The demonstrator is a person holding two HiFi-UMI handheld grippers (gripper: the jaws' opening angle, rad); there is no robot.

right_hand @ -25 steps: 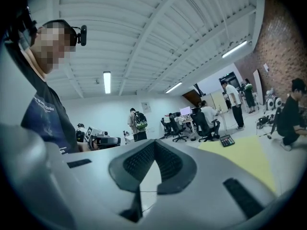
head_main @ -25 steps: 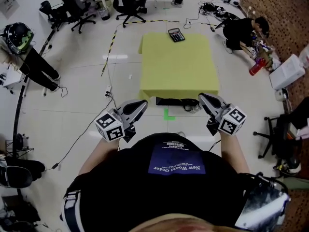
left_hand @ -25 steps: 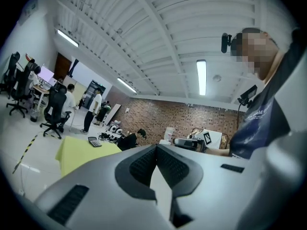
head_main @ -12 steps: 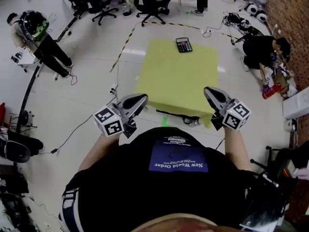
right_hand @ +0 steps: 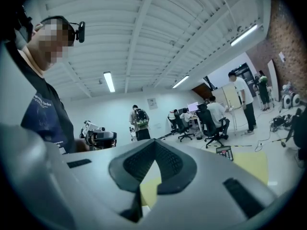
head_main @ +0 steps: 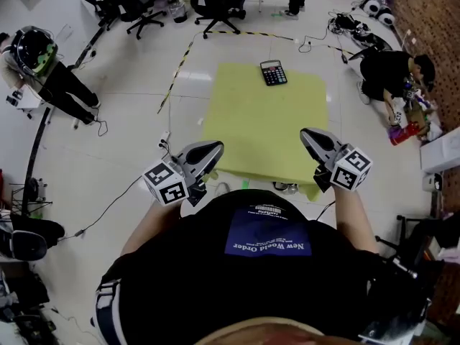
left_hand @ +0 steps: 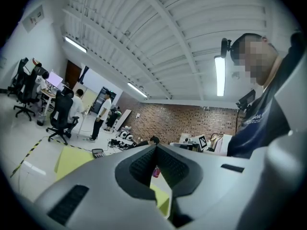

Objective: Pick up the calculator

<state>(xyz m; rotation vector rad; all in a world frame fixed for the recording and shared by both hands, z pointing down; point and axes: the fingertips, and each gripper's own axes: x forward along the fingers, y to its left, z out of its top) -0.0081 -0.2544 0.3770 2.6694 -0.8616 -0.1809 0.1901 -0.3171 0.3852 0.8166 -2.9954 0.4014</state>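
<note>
Since it lies beyond reach, calculator (head_main: 273, 72): table's (head_main: 259, 131) far edge.
Left gripper (head_main: 215, 148): by near edge, jaws together, empty.
Right gripper (head_main: 306, 134): likewise.

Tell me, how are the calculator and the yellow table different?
The calculator is small and dark with rows of keys, while the yellow table is big, plain and bright. The calculator lies on top, near the far edge, and the yellow table stands on the floor. Both are four-cornered and flat on top.
</note>
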